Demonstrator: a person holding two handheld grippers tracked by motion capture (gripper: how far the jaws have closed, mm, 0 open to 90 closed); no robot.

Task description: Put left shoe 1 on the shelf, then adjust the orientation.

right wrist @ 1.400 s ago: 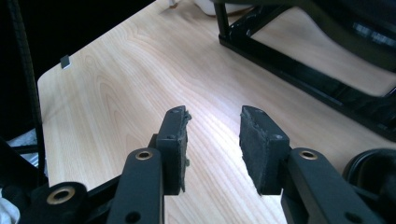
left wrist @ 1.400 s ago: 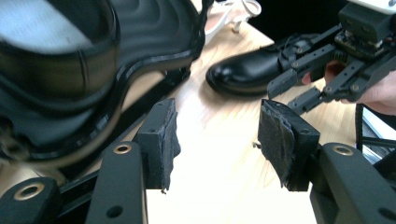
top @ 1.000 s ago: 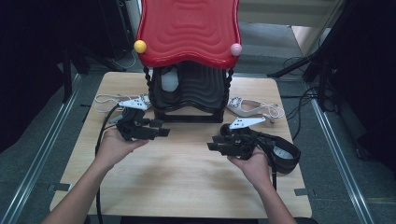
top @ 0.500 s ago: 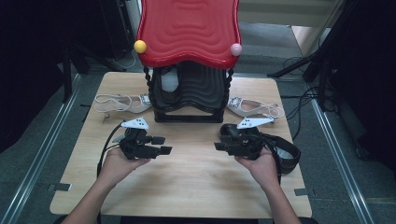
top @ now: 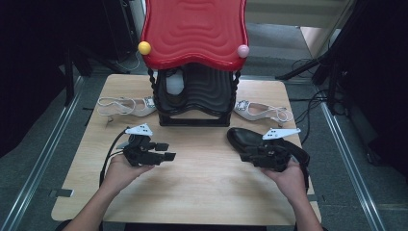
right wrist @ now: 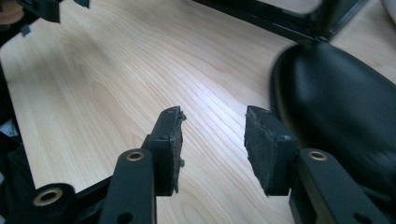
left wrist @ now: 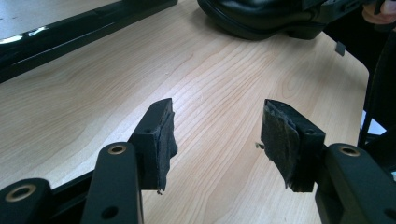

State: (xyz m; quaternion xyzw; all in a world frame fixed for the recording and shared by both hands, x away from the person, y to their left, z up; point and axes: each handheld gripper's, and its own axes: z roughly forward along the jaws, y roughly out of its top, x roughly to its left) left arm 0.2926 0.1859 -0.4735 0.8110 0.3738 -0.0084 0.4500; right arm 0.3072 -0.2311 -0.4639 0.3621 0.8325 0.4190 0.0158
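Black shoe (top: 255,140) lies on the table (top: 202,192) in front of the red rack (top: 195,33), off that rack's right front corner, toe pointing toward the middle of the table and heel running back under my right hand. So its long axis lies roughly parallel to the rack's front edge. My right gripper (right wrist: 212,133) is the nearer one by far — in its own view the shoe sits just beside the right-hand pad, outside the gap, and the jaws stand partly apart with only bare wood between them. Whether that pad brushes the leather I can't quite tell; the shoe is blurred there. My left gripper (left wrist: 217,135) hangs in front of the rack's left corner, well apart from the shoe, jaws spread wide — nothing held.
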